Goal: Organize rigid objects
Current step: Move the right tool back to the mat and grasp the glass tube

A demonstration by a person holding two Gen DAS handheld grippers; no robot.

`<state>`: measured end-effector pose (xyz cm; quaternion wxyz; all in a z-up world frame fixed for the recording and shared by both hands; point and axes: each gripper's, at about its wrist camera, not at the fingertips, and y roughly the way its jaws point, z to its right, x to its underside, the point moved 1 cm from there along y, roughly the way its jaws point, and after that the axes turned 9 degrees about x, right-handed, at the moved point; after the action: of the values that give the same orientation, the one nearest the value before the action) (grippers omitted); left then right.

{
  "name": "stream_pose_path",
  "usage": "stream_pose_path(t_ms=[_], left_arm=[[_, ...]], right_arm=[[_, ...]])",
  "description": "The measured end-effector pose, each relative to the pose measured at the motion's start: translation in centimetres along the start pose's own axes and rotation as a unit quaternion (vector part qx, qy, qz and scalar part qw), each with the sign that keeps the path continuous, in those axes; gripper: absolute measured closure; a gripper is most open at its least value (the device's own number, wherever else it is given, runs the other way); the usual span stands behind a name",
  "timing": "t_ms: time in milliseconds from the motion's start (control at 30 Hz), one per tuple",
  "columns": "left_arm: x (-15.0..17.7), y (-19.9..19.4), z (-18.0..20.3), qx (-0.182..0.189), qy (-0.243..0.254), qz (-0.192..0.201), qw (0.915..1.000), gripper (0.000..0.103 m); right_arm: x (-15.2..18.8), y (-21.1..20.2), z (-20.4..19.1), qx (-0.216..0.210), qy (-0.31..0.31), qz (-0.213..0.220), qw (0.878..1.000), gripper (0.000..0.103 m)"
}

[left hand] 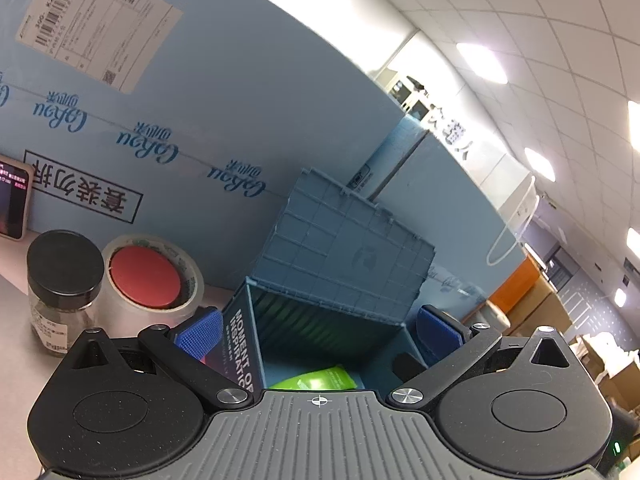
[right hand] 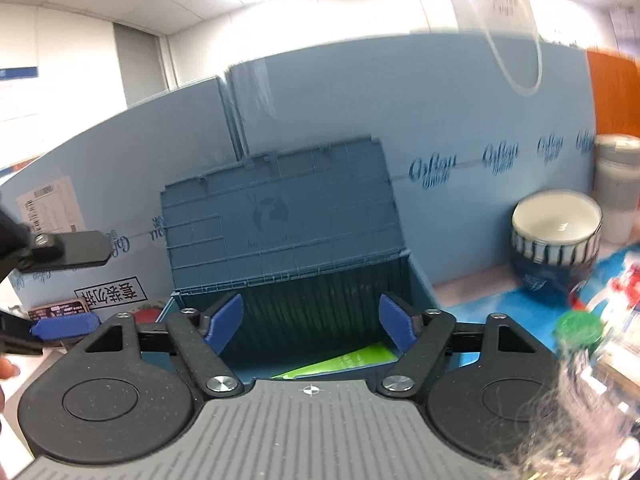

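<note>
A blue plastic storage box point(left hand: 340, 320) point(right hand: 320, 280) stands with its ribbed lid point(left hand: 344, 248) point(right hand: 280, 212) raised against the blue cardboard behind. Inside lie a green packet point(left hand: 316, 378) point(right hand: 344, 362) and, at the left wall, a dark book lettered "MOMENT OF INSPIRATION" point(left hand: 240, 348). My left gripper point(left hand: 316, 336) is open and empty over the box's opening. My right gripper point(right hand: 312, 330) is open and empty over the same opening. The left gripper's fingers point(right hand: 68, 326) show at the left of the right wrist view.
A glass jar with a black lid point(left hand: 62, 288), a tape roll with a red centre point(left hand: 152, 276) and a phone point(left hand: 12, 200) are left of the box. A striped bowl point(right hand: 556, 240), a white cup point(right hand: 616, 188) and a green-capped bottle point(right hand: 580, 328) are to its right.
</note>
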<state>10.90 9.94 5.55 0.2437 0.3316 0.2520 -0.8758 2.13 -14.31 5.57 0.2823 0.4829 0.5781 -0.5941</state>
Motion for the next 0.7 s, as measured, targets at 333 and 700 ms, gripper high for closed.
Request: stream_pose_path(t_ms=[333, 700], left_arm=[[0.4, -1.1, 3.1, 0.029, 0.039, 0.020, 0.9986, 0.000], [2.9, 0.7, 7.0, 0.089, 0.083, -0.031, 0.9921, 0.000]], right_arm=[[0.0, -5.7, 3.1, 0.013, -0.013, 0.084, 0.996, 0.008], [1.1, -8.2, 9.7, 0.100, 0.025, 0.079, 0.991, 0.006]])
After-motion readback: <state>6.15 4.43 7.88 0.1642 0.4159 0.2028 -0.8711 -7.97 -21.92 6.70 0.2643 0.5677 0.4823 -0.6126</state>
